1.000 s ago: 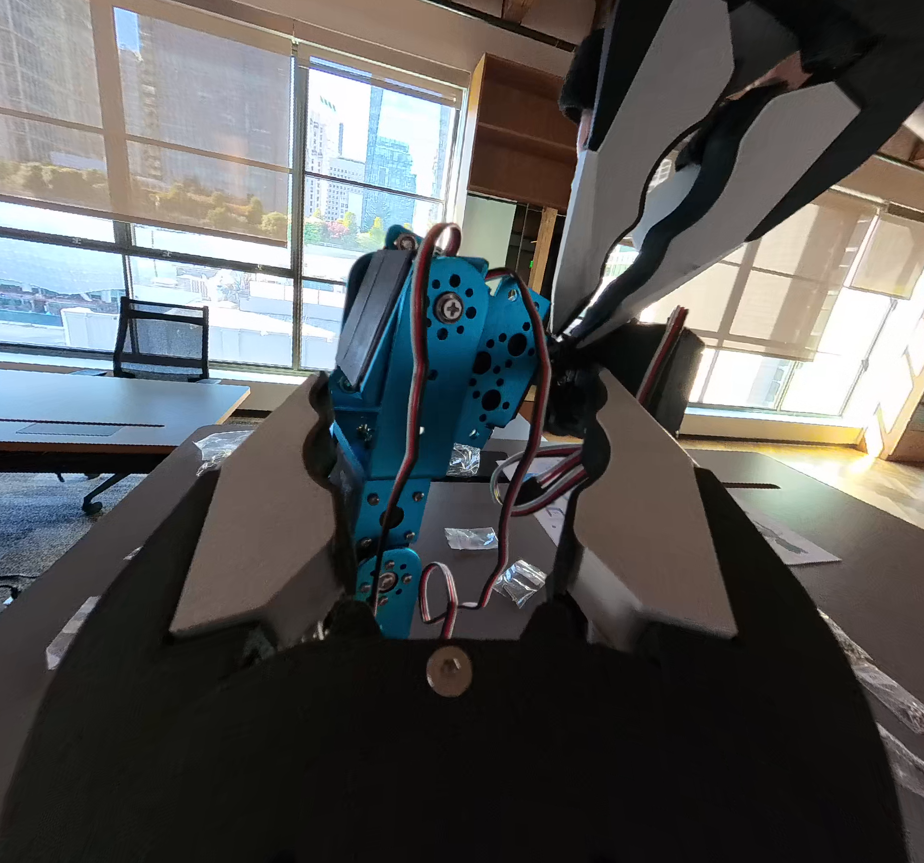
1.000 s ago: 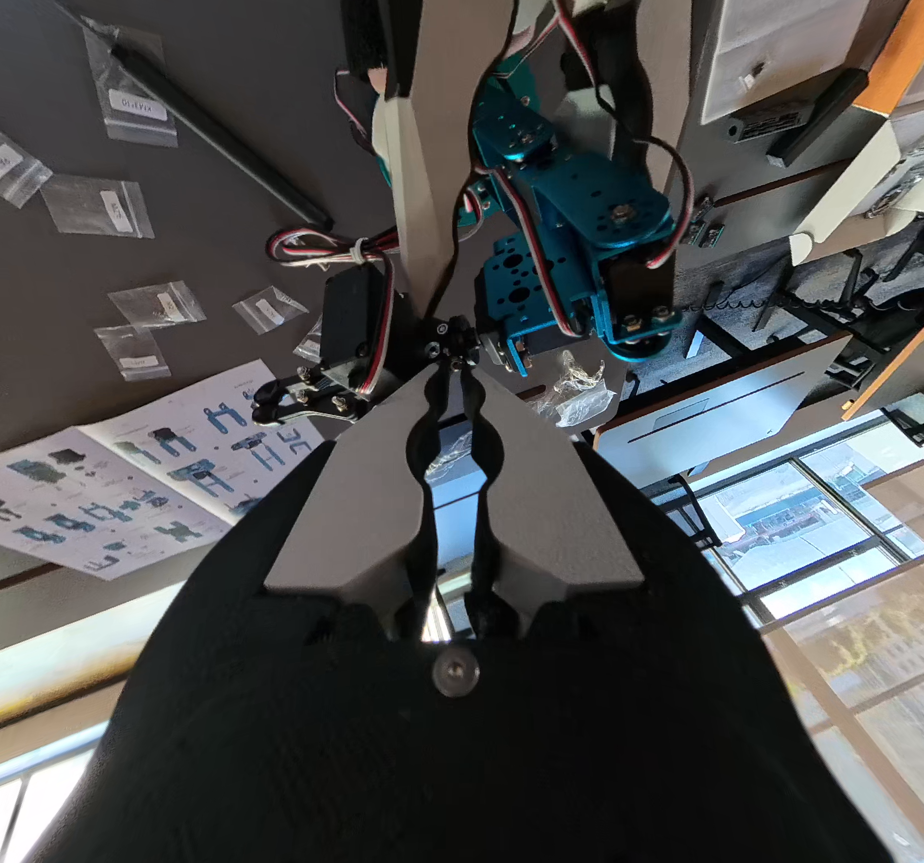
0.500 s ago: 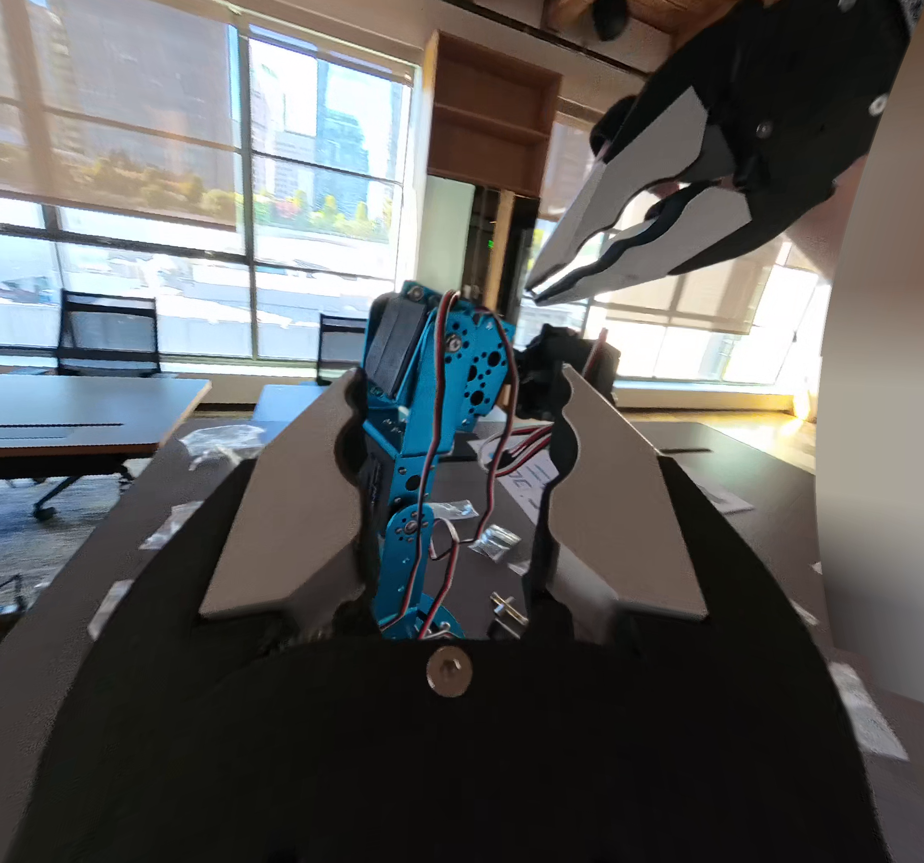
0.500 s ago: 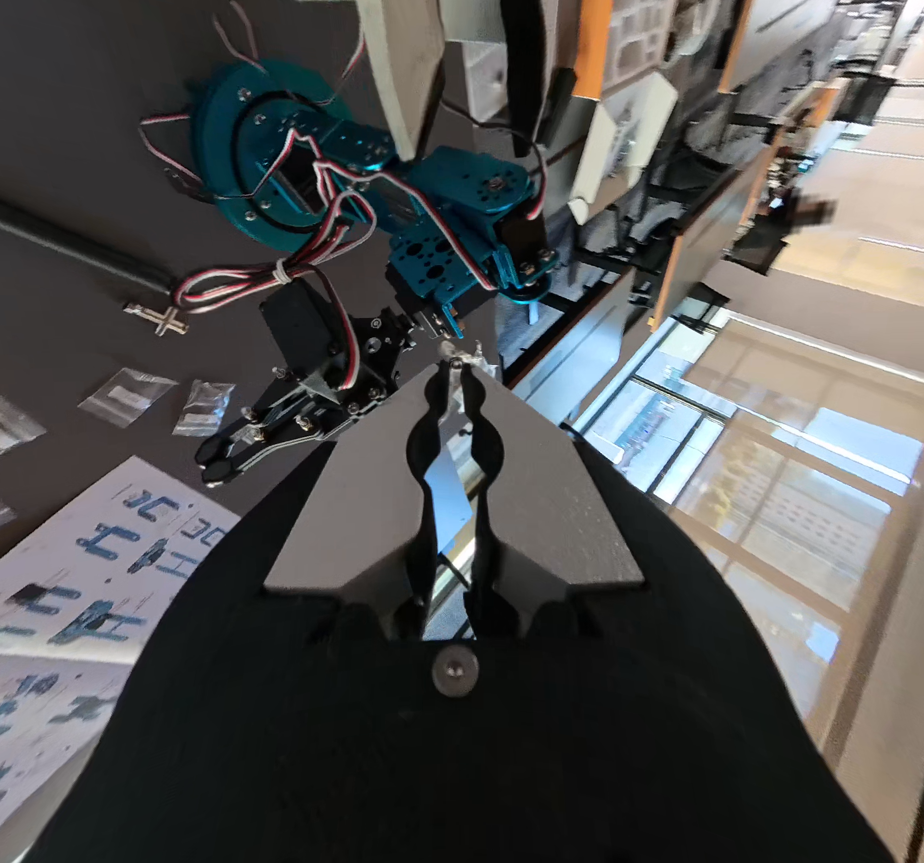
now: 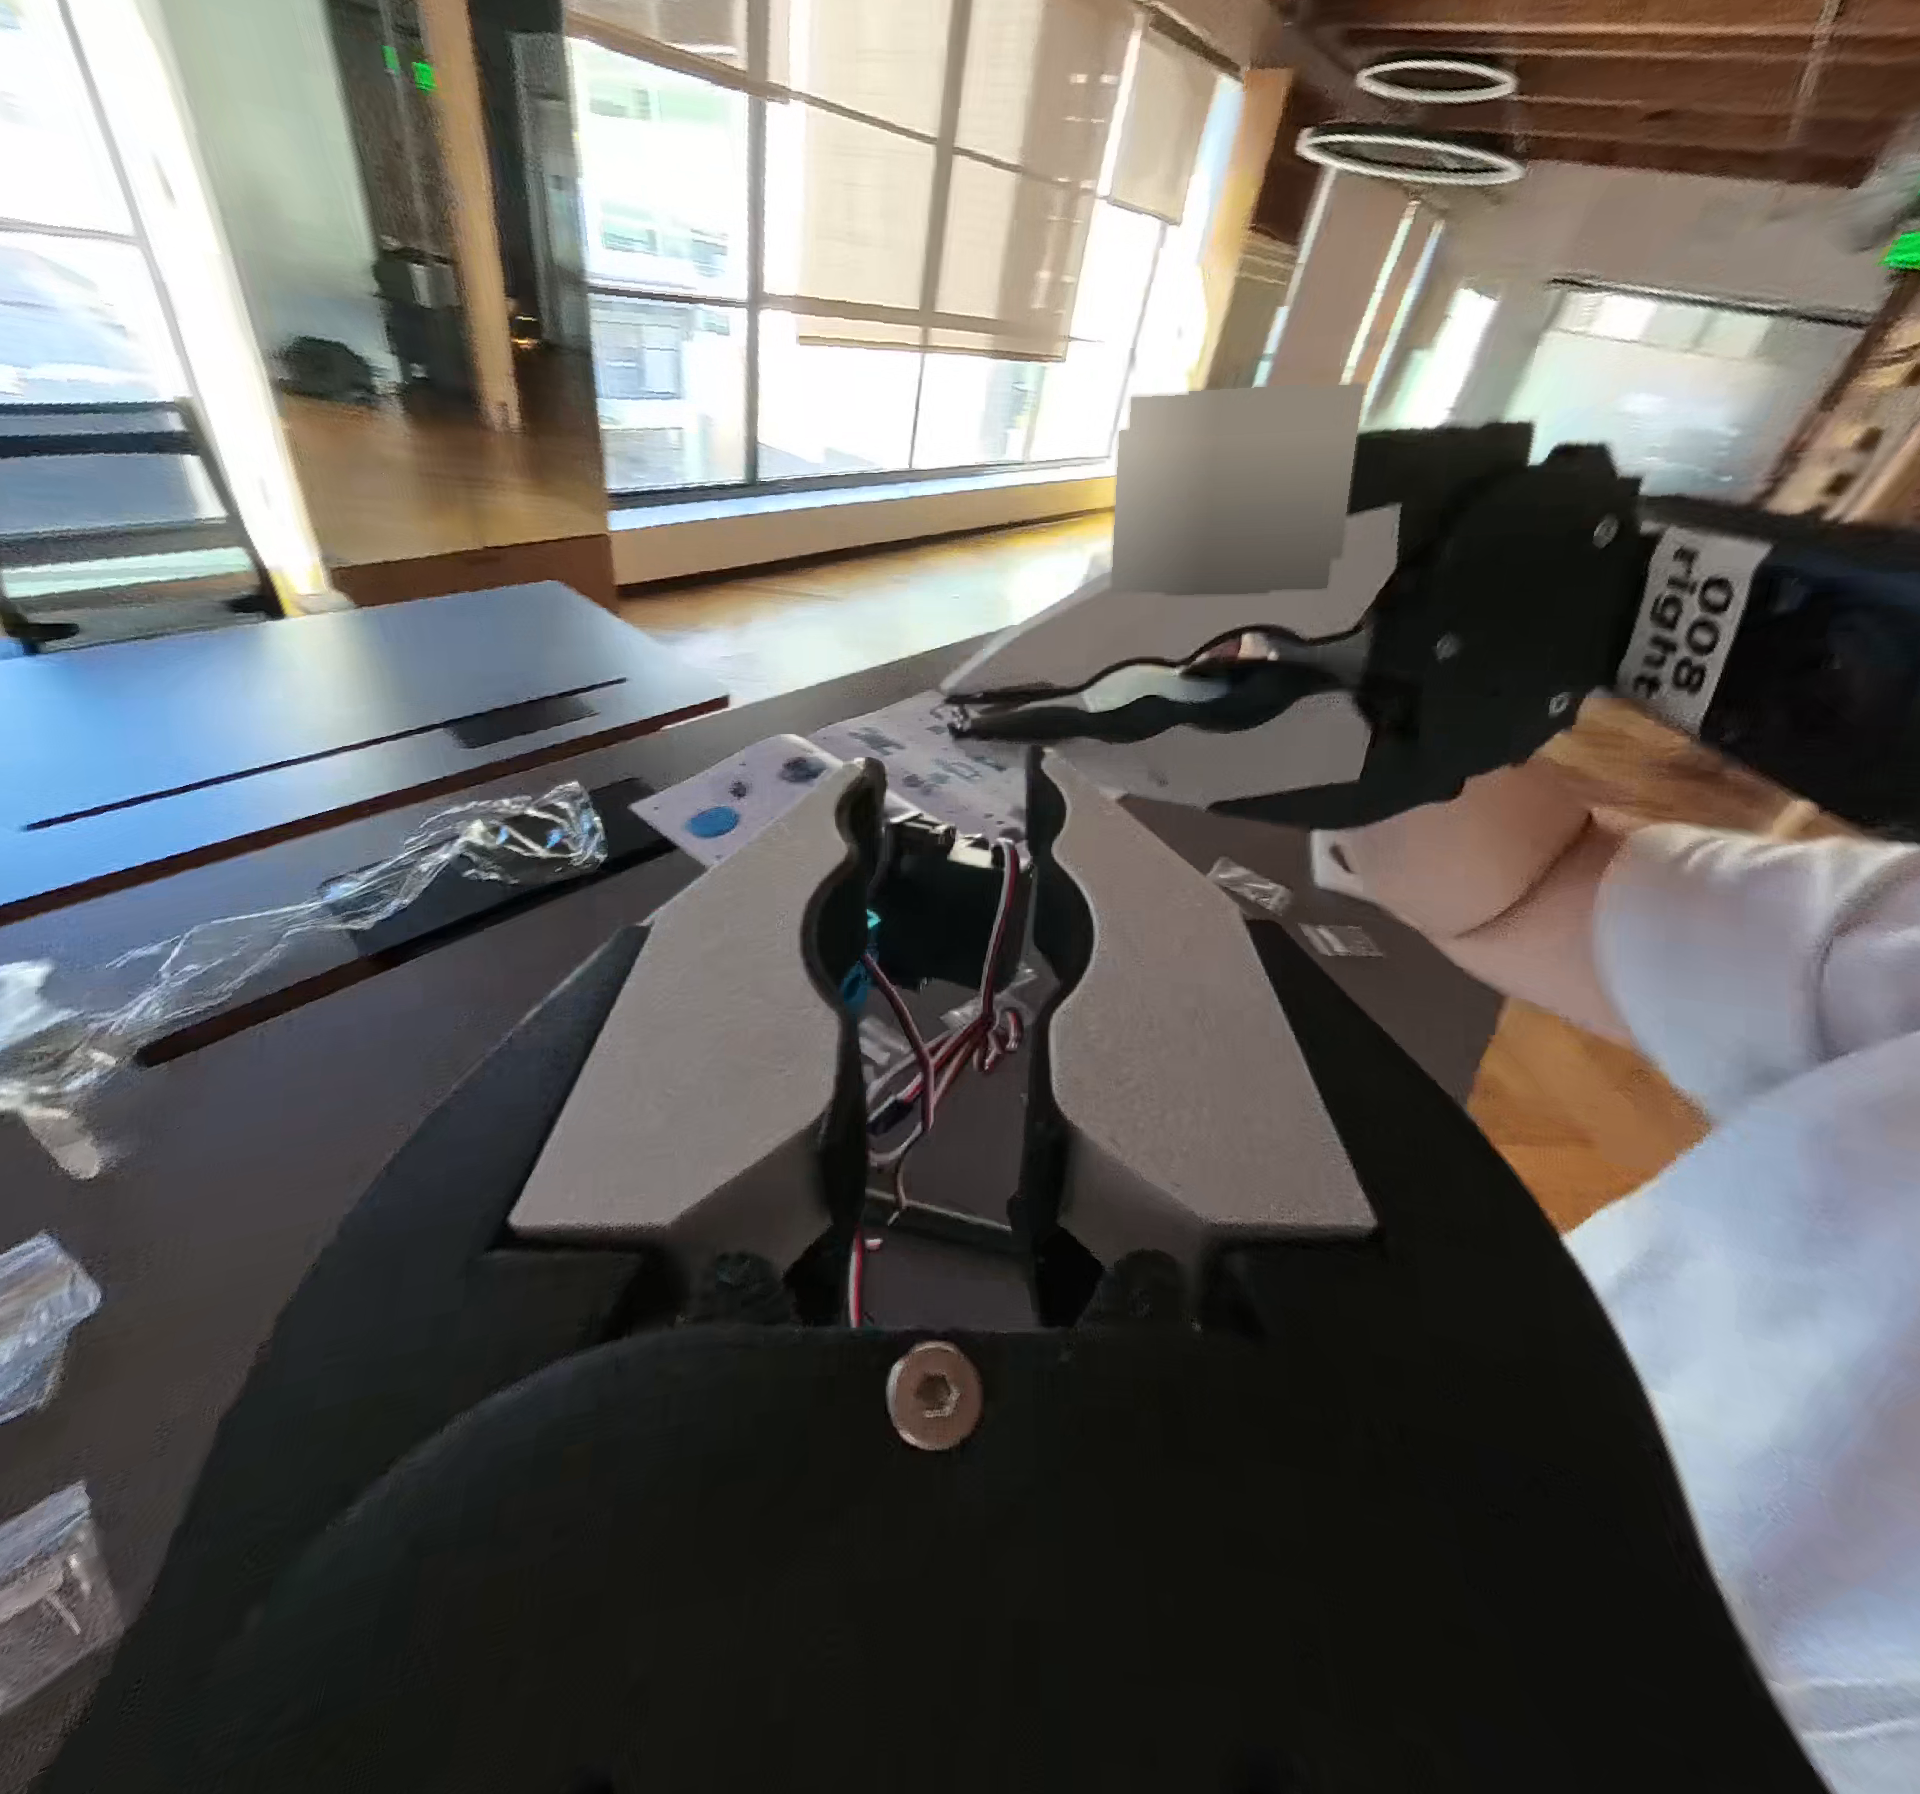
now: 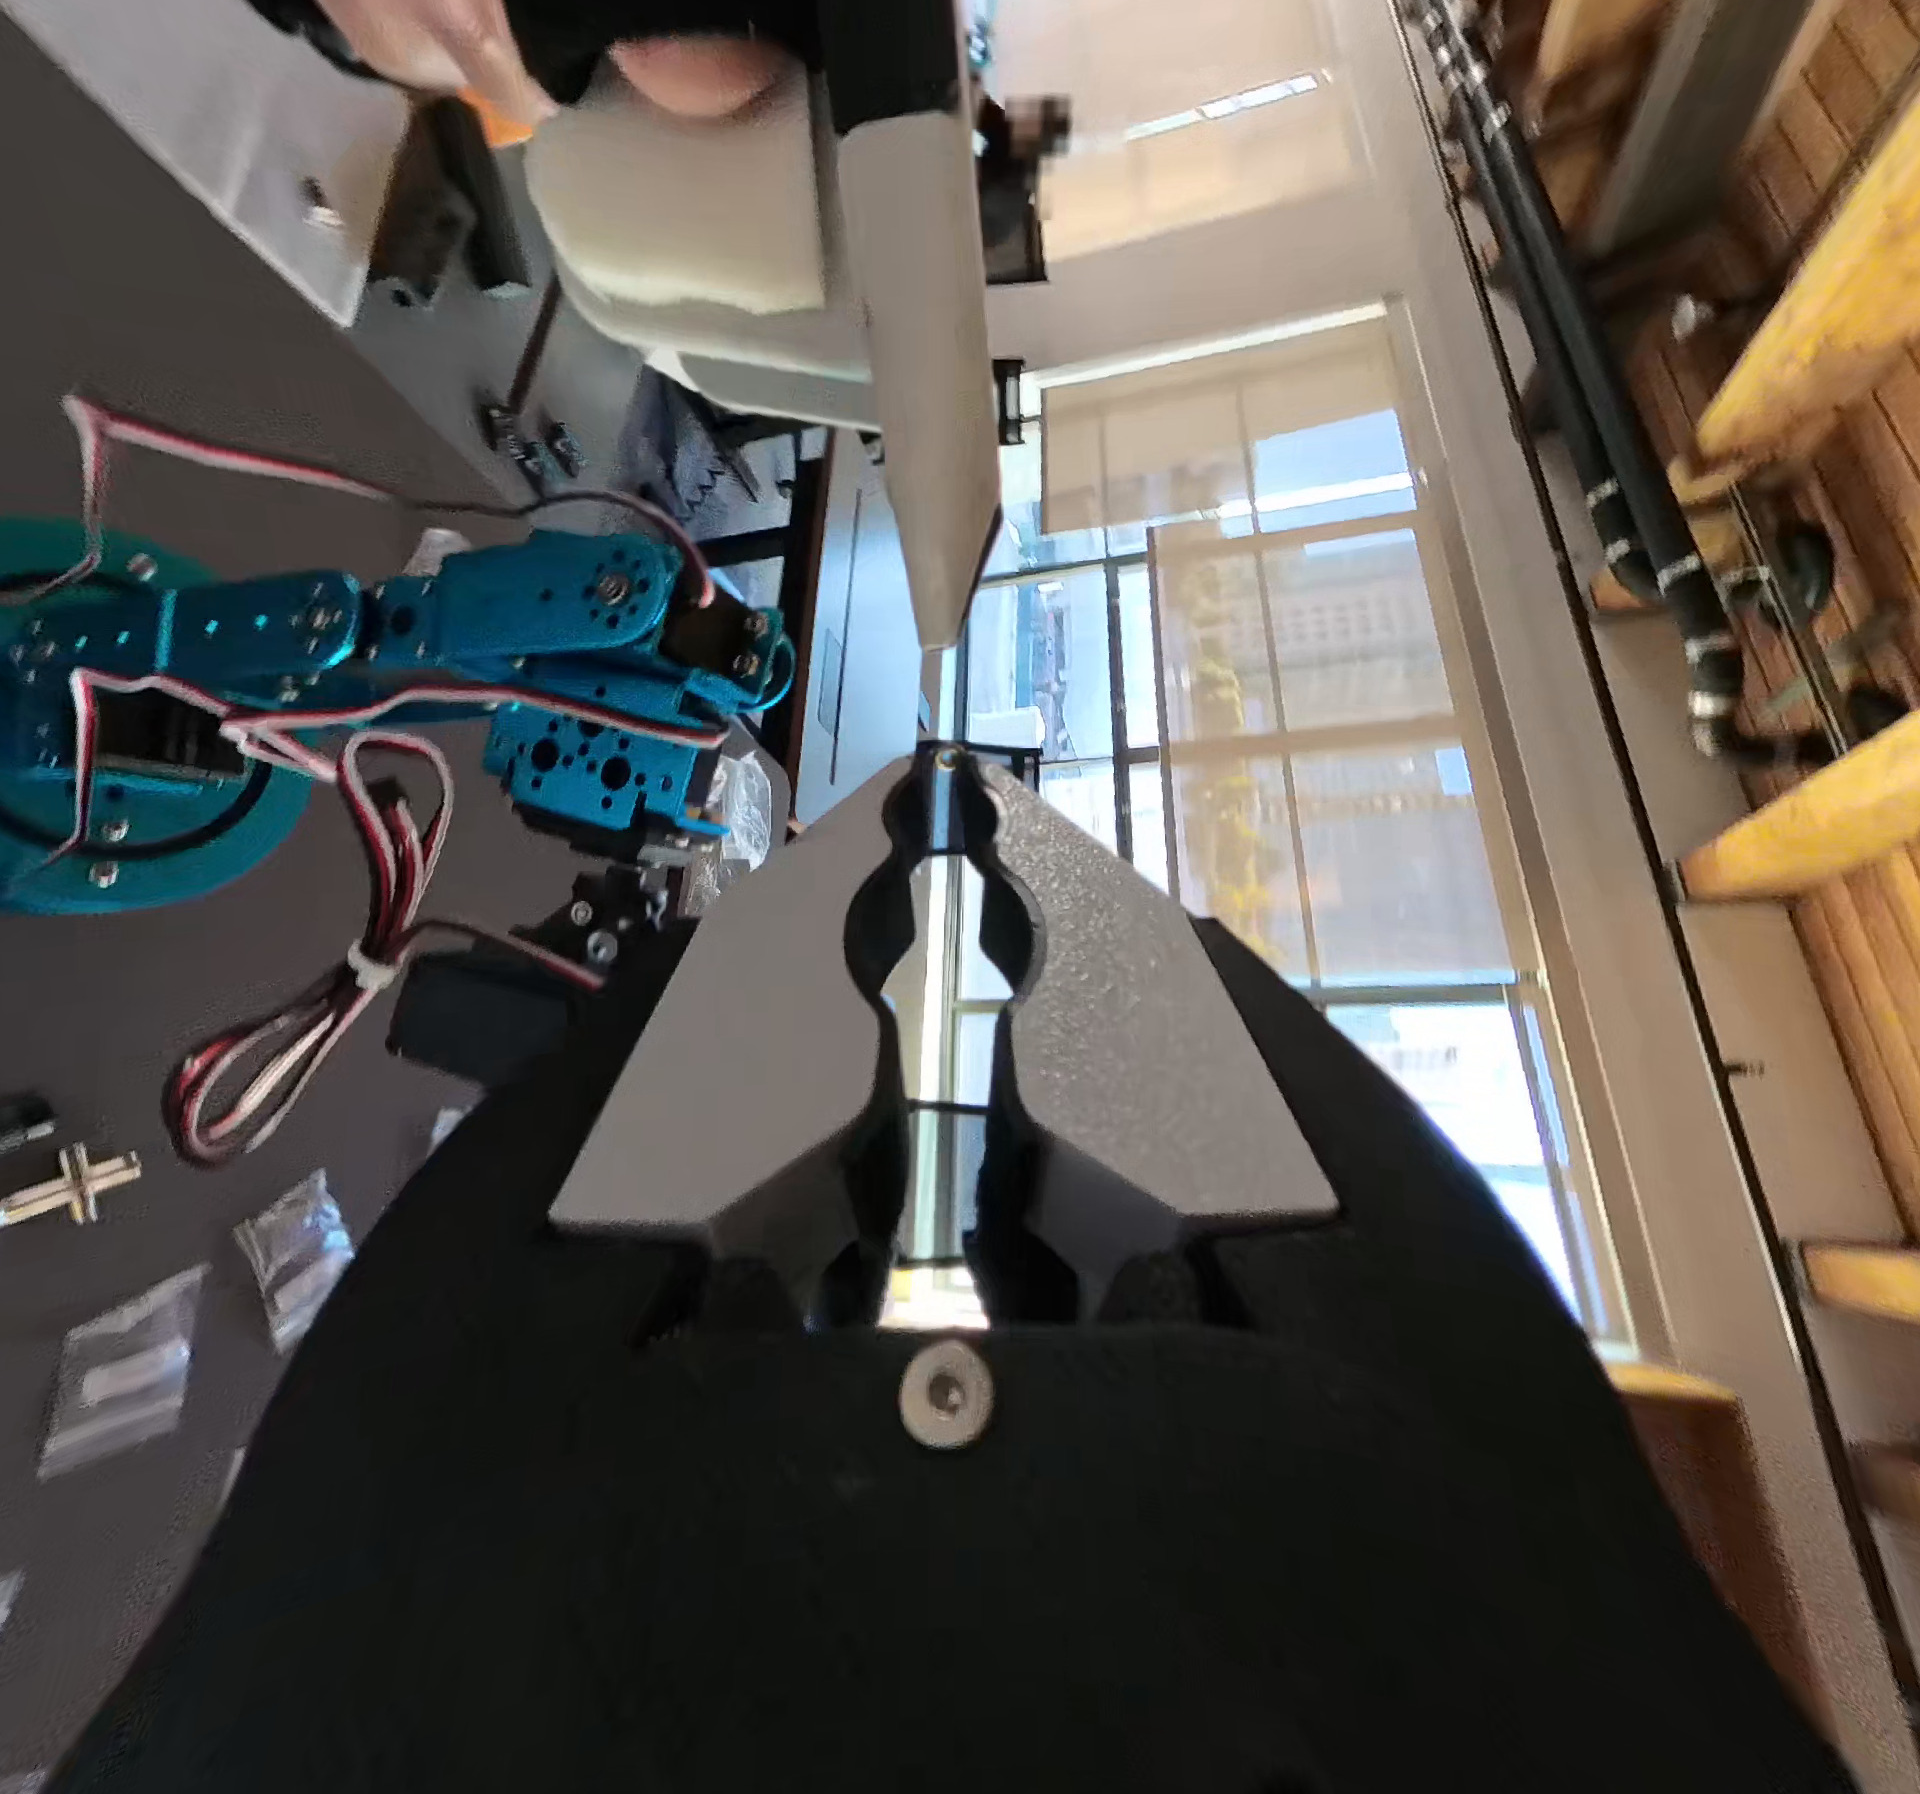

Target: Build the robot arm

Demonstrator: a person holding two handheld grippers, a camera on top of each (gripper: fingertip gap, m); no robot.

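Observation:
A blue metal robot-arm kit stands on its round base on the dark table, with red-white-black servo wires trailing from it. My left gripper is open with a narrow gap and holds nothing. A black servo and wires show beyond its fingers. One of its fingers shows in the right wrist view, above the kit and apart from it. My right gripper is shut on a small metal screw at its tips. It also shows in the left wrist view, held level over the table.
A black servo with a claw lies beside the kit. Small plastic bags, a cross-shaped metal piece, a printed sheet and crumpled plastic wrap lie on the table. A white sleeve is at right. The grippers are tip to tip, or close to it. About 8 cm separates my right fingertips from the black servo.
My left gripper has let go of the blue arm, narrowed and swung right. My right gripper has pulled away from the kit, shut on the small screw.

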